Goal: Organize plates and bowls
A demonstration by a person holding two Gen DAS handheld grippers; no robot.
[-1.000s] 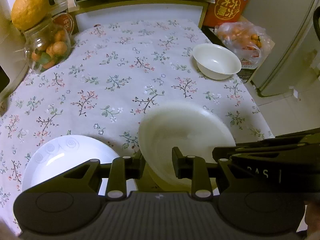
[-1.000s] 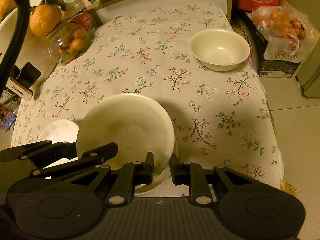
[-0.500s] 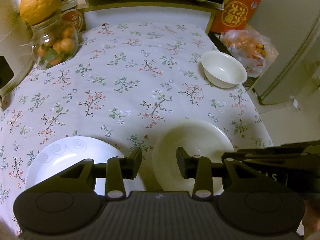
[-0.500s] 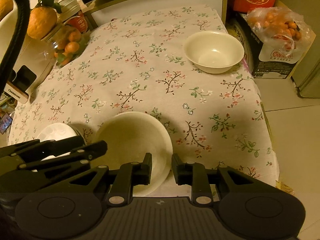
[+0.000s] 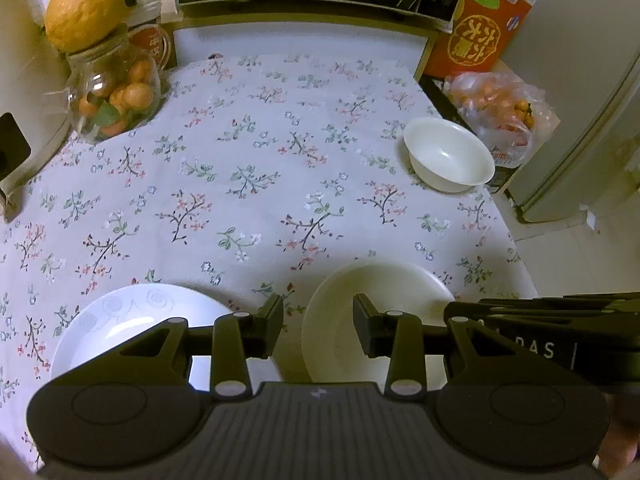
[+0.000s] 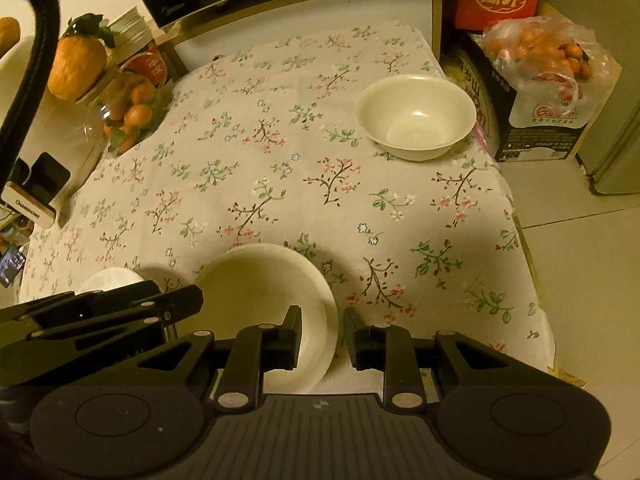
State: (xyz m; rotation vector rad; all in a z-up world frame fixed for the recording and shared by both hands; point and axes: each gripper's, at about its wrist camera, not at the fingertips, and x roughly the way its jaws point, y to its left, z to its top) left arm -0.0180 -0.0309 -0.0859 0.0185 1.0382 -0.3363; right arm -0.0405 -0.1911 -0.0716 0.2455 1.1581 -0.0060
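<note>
Cream plate [image 5: 372, 312] flat at bench [image 5: 256, 184] near edge, straddled by both grippers, left [image 5: 318, 326] and right [image 6: 322, 338], jaws apart; white plate [image 5: 132, 320] beside it, bowl [image 6: 416, 116] well apart.

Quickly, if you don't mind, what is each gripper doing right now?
Left gripper: open, holding nothing, above the table between the white plate and the cream bowl.
Right gripper: open, straddling the cream bowl's rim without gripping.

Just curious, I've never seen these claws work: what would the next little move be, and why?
Probably the right claw reaches for the far bowl. The near bowl already sits on the cloth, both claws look open with nothing held, and the far bowl stands alone, apart from the near bowl and plate.
</note>
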